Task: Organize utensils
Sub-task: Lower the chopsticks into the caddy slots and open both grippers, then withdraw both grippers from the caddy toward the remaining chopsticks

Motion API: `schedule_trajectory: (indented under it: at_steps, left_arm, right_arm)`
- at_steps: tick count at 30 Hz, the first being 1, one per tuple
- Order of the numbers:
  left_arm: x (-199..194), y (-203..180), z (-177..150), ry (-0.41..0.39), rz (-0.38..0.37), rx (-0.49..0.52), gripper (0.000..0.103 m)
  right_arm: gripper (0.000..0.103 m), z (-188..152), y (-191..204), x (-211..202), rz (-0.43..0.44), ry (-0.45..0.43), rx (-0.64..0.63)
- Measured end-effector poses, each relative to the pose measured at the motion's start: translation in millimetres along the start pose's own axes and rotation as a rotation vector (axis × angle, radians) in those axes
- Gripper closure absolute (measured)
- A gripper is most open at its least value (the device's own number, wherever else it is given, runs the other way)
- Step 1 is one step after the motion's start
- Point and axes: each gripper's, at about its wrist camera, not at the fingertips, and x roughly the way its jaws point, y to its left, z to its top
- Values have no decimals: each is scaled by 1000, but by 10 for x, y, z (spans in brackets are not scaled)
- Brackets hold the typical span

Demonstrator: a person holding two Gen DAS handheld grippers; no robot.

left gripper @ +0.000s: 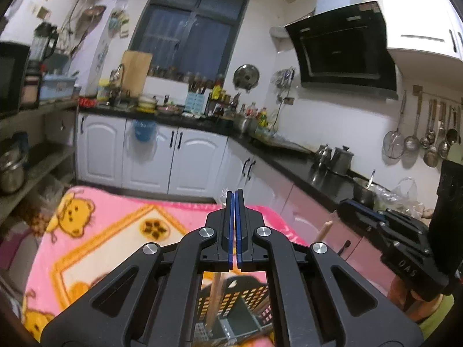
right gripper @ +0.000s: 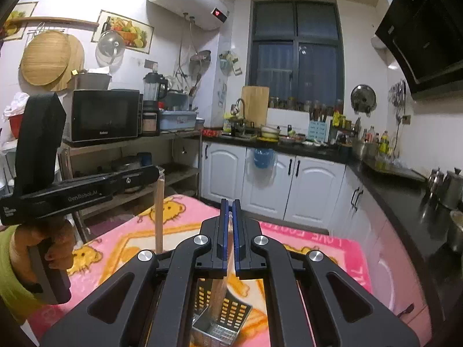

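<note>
Wooden handles stand in a slotted black basket [right gripper: 228, 309] on the pink cartoon blanket [left gripper: 115, 231] as we hold both grippers above it.

We see our right gripper [right gripper: 229, 211] clamped on a thin pale wooden utensil [right gripper: 222, 283] that runs down into the basket; its blue pads [right gripper: 222, 231] press the handle. Our left gripper [left gripper: 234, 202] is closed tight, and in the right wrist view a light wooden stick [right gripper: 159, 217] hangs from its tip, just left of the basket. A hand [right gripper: 43, 248] grips that tool. Beyond us lie white cabinets [right gripper: 303, 185], a black counter [left gripper: 303, 167] and a dark window [right gripper: 295, 55].
</note>
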Motion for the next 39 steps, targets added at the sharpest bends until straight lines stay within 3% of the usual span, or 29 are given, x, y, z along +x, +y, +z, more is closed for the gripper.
schedule_trajectory:
  at_steps: [10,11,13,15,17,19,21,30,39]
  left_arm:
    - [96,159,-339,84,20,-22,103]
    - [92,169,-361,89,20,-23,103]
    - [87,193,-397,96,25,-22,99]
    - [77,202,-444,103,32,-22,85]
    - [50,218,-492,110,40,-27,76]
    - [25,232,-531,114,49,-26,71]
    - [-7,244,-568,120,58,-25,58]
    - [-170,263,-727,132,96,-13,20]
    - [-337,264,-863,125,135,-13,11]
  right_arm:
    - [97,-264,-29,146,12,63,62]
    - [96,-295,-33,153,12,70,68]
    - [78,-335,-46,148,-3,78,68]
    - [72,-386,-43,123,-17,78,69]
    - [71,-428,-55,102,-21,83,69]
    - [65,-470,-66,75,-29,86,74]
    - [62,-508,-67,45,-31,91,76]
    - [47,-647,17,-132,-45,97,47]
    - [41,-821,111,-319,-30,101,50]
